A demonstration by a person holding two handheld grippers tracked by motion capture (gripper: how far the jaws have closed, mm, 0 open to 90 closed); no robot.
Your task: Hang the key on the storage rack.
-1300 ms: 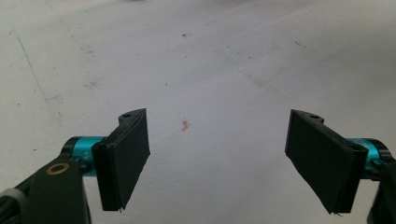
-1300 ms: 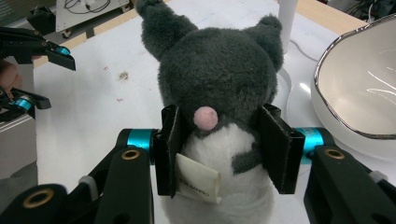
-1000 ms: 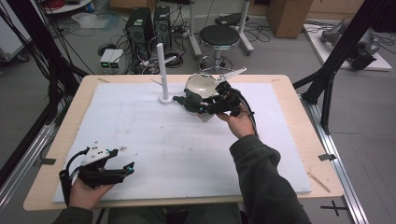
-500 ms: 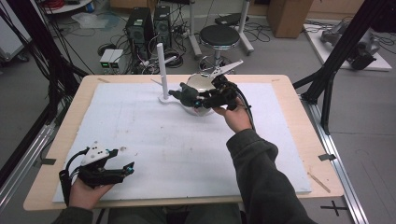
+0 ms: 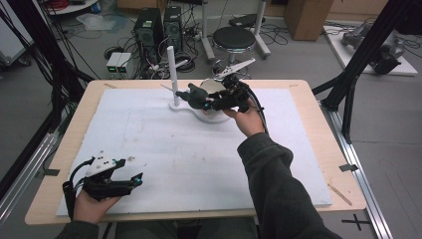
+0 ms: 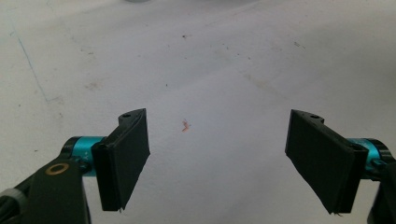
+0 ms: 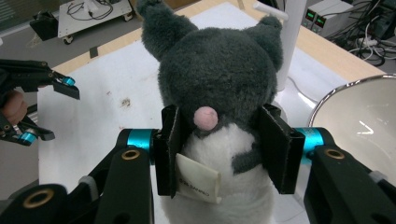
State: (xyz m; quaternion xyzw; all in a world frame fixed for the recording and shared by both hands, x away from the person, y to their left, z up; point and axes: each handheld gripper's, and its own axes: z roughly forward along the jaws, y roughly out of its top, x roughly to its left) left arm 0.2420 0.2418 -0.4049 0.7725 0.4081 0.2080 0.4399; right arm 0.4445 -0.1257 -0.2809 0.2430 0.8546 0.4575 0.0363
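Here, a grey plush toy point(image 7: 219, 93) sits clamped at its middle between the fingers point(image 7: 275, 147) of the right gripper point(image 5: 211, 103), lifted just beside a metal bowl point(image 7: 359, 121) and a white post point(image 5: 172, 74). Its soft body could squirm loose, or an ear could snag the post. The left gripper point(image 5: 127, 181) rests gaping over the counter point(image 5: 308, 94).

High view looks down over the table point(image 5: 308, 99); both gripper cameras sit close above its white sheet point(image 6: 224, 60).
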